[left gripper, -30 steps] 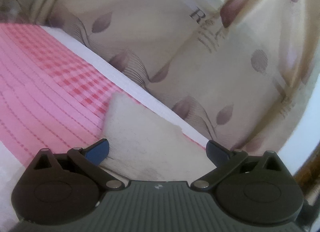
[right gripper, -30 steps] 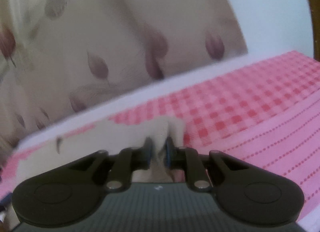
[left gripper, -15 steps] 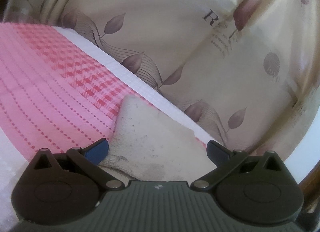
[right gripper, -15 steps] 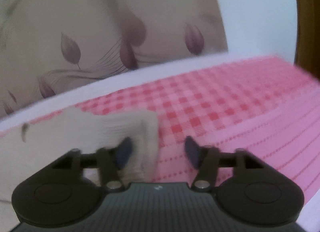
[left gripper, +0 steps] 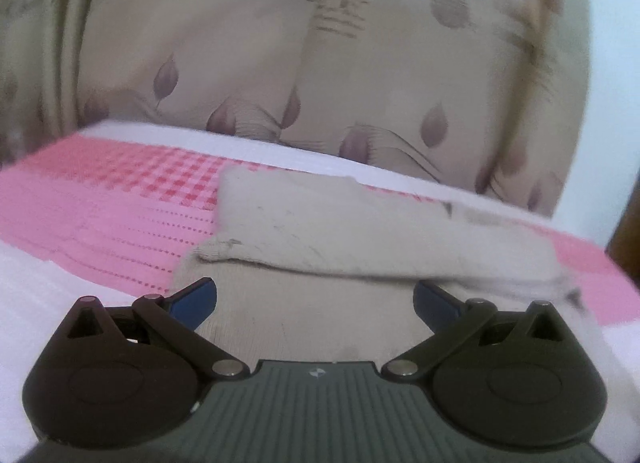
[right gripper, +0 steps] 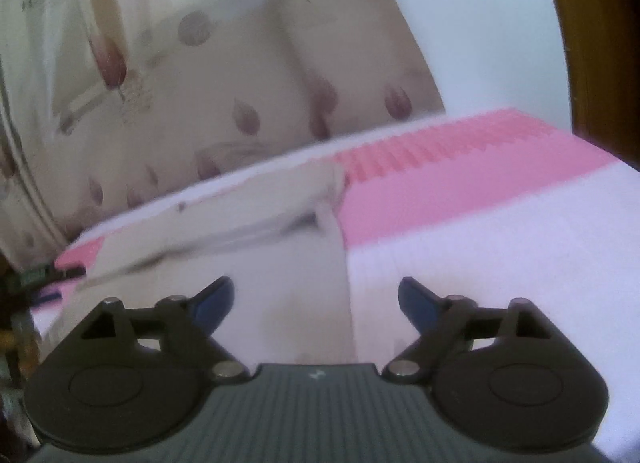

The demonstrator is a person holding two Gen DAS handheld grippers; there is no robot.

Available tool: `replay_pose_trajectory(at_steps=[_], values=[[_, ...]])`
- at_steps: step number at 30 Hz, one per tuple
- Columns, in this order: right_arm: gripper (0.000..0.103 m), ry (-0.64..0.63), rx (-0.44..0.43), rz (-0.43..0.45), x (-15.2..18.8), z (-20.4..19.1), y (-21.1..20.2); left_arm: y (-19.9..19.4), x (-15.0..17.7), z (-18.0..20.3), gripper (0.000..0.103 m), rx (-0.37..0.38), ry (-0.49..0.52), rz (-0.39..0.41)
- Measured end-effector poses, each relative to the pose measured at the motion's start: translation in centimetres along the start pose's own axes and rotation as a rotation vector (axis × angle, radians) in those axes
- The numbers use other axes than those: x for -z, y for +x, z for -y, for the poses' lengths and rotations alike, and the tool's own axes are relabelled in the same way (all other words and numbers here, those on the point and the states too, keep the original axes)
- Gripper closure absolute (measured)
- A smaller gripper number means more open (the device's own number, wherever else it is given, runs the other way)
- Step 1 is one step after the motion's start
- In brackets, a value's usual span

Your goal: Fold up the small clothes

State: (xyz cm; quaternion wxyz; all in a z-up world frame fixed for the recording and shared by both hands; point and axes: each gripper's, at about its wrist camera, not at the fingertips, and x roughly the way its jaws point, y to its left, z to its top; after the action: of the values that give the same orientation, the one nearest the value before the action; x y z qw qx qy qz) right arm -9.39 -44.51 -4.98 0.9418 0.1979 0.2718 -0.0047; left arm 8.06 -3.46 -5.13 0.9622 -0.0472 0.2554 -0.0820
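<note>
Beige knit fills the middle of both views: a small beige garment (left gripper: pixel 360 231) lies on a pink-and-white cloth (left gripper: pixel 100 199), its far half doubled over the near half along a soft rolled edge. The left gripper (left gripper: pixel 315 297) sits low and level over the near layer, jaws spread wide, blue pads to either side of the fabric with nothing between them but the cloth lying flat below. Whether the fingertips (left gripper: pixel 192 297) actually press on the knit, I cannot tell.

Over on the other side, the right gripper (right gripper: pixel 316 299) is tilted a touch, also gaping wide, gripping nothing. Its left fingertip hangs over the garment (right gripper: pixel 248 263), its right one over the white part of the cloth (right gripper: pixel 500 231); the garment's right edge runs down between the two. This view is smeared, so the fold reads only as a pale ridge.

Behind the surface hangs a cream curtain (left gripper: pixel 320 83) printed with mauve leaves, just beyond the white hem. A brown wooden frame (right gripper: pixel 592 43) stands at the far right, with white wall (right gripper: pixel 480 23) between it and the curtain.
</note>
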Motion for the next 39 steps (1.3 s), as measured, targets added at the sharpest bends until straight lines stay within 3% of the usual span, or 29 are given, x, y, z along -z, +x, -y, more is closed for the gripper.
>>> replay_pose_trajectory(at_steps=[7, 28, 35, 39], values=[[0.013, 0.089, 0.026, -0.027, 3.6, 1.3, -1.4, -2.6, 1.1, 1.1, 0.0, -0.044, 0.104, -0.01], [0.009, -0.06, 0.05, -0.063, 4.8, -1.0, -1.1, -5.1, 2.9, -2.2, 0.0, -0.141, 0.113, -0.079], [0.008, -0.136, 0.118, -0.094, 5.0, -2.4, -0.5, -5.6, 3.7, -4.2, 0.0, -0.116, 0.059, -0.131], [0.007, -0.133, 0.108, -0.096, 5.0, -2.2, -0.5, -5.8, 3.9, -5.1, 0.0, -0.083, 0.033, -0.166]])
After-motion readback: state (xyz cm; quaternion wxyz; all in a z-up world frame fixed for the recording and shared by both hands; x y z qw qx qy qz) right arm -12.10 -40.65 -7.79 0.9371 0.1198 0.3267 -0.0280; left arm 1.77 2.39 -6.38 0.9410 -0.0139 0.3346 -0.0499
